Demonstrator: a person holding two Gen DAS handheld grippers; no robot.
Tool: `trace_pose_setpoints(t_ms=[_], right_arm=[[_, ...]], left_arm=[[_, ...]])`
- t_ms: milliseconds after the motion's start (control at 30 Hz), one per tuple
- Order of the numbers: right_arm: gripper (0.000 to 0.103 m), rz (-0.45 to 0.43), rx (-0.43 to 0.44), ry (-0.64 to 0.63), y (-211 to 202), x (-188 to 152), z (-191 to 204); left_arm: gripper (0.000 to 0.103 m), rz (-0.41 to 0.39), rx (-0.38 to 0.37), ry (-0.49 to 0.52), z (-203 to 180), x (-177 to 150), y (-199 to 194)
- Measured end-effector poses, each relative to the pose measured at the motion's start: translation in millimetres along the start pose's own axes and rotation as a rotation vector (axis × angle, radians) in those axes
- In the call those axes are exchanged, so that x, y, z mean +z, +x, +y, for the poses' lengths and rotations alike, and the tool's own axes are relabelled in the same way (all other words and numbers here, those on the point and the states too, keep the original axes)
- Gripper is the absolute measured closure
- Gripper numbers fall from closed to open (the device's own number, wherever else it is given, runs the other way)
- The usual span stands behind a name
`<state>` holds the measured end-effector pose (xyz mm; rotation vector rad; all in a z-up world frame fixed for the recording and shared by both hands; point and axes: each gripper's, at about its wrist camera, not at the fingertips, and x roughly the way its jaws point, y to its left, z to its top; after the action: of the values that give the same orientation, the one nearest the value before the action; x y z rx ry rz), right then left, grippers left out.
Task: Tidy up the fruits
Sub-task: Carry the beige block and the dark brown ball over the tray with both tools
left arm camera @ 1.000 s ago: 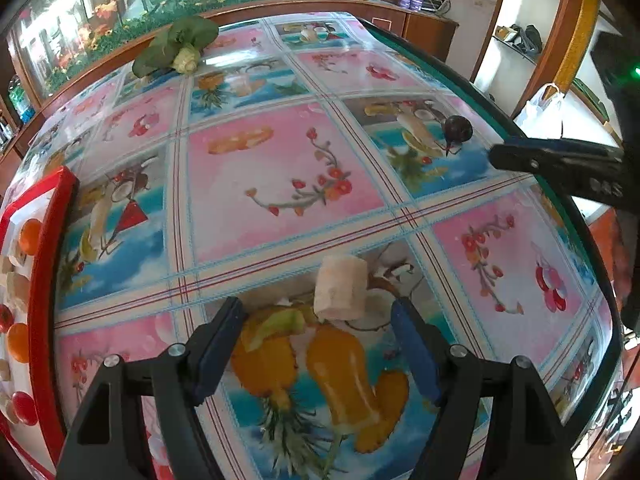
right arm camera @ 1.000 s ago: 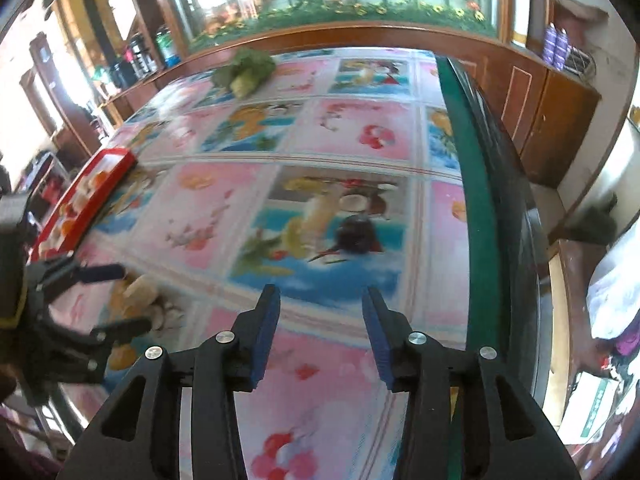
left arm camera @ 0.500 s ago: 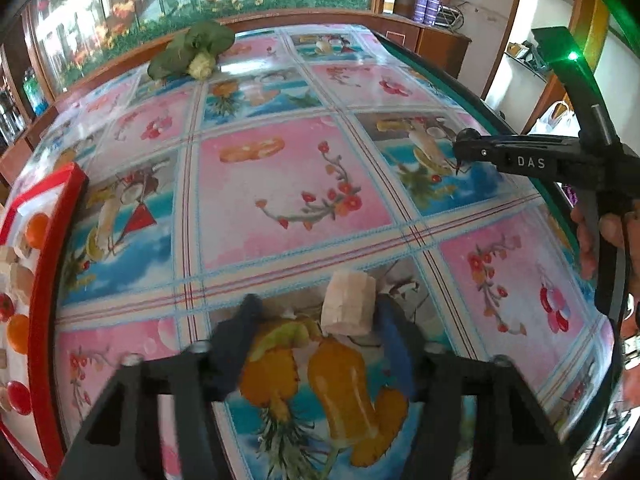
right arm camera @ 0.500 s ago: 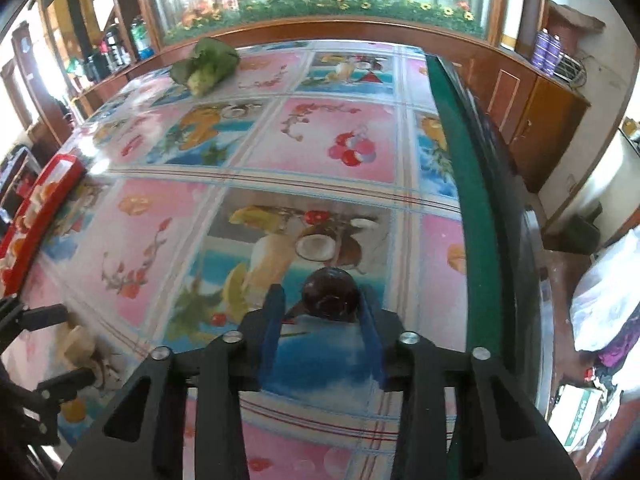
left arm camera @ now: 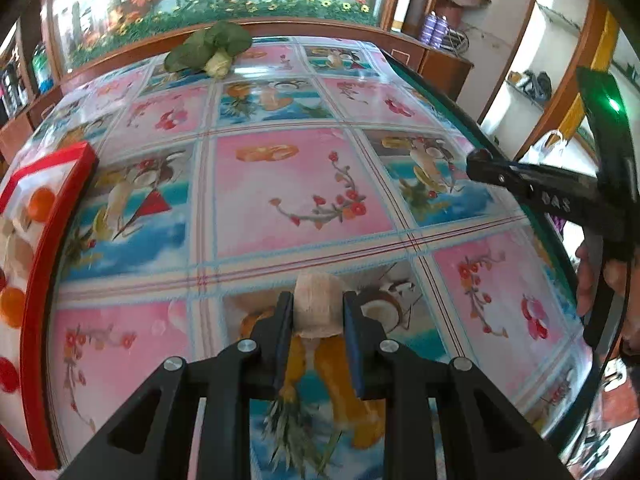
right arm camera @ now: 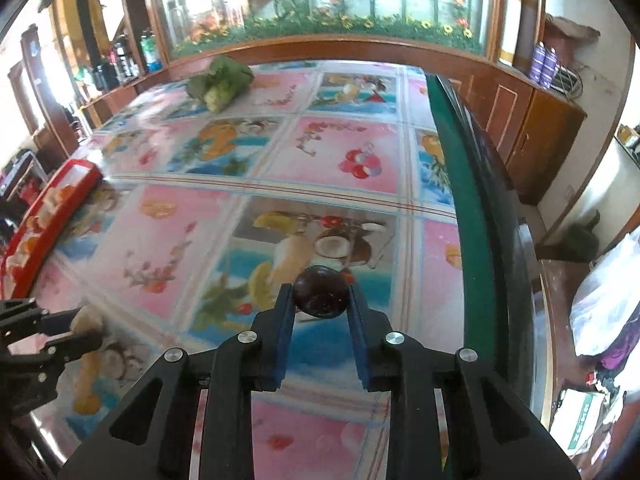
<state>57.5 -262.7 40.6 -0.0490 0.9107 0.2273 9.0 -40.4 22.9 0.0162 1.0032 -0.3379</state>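
My left gripper (left arm camera: 318, 314) is shut on a pale beige fruit piece (left arm camera: 317, 306), held just over the fruit-print tablecloth near the front edge. My right gripper (right arm camera: 321, 300) is shut on a dark purple round fruit (right arm camera: 321, 291) at the table's right side. The left gripper with the beige piece also shows in the right wrist view (right arm camera: 86, 320). The right gripper shows from the side in the left wrist view (left arm camera: 532, 188), and the dark fruit peeks out at its tip (left arm camera: 479, 156). A red-rimmed tray (left arm camera: 50, 232) holding orange, red and pale fruits sits at the left edge.
A green leafy vegetable (left arm camera: 212, 50) lies at the far end of the table. The table's green right border (right arm camera: 468, 208) runs beside the right gripper. A wooden ledge with flowers (right arm camera: 320, 44) stands behind the table. Cabinets (right arm camera: 540, 140) are off to the right.
Both grippers went from open to shut: the left closed on the beige piece, the right moved forward to the dark fruit and closed on it.
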Motion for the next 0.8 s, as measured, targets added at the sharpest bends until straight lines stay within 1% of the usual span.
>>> trace_pose_setpoints(t_ms=[167, 267, 367, 467, 600, 800], right_arm=[[0.077, -0.007, 0.052, -0.048, -16.4, -10.5, 29.0], [0.077, 0.01, 0.088, -0.069, -17.3, -18.2, 50.1], [0.077, 0.025, 0.125, -0.083, -15.9, -24.8, 72.3], [0.077, 0.041, 0.163, -0.095, -12.6, -28.3, 95.0], [0.077, 0.053, 0.197, -0.14, -8.5, -26.0, 128.2], [0.077, 0.054, 0.252, -0.2, -3.8, -11.5, 176.1]], left_arm=[[0.076, -0.003, -0.012, -0.06, 16.9, -7.9, -11.8], [0.076, -0.008, -0.003, -0.089, 26.3, -13.3, -19.7], [0.076, -0.024, 0.02, -0.093, 32.7, -19.8, -29.5], [0.076, -0.034, 0.007, -0.118, 42.7, -25.6, -39.6], [0.076, -0.051, 0.015, -0.145, 58.3, -30.3, -52.2], [0.076, -0.082, 0.035, -0.194, 86.4, -36.3, -71.9]])
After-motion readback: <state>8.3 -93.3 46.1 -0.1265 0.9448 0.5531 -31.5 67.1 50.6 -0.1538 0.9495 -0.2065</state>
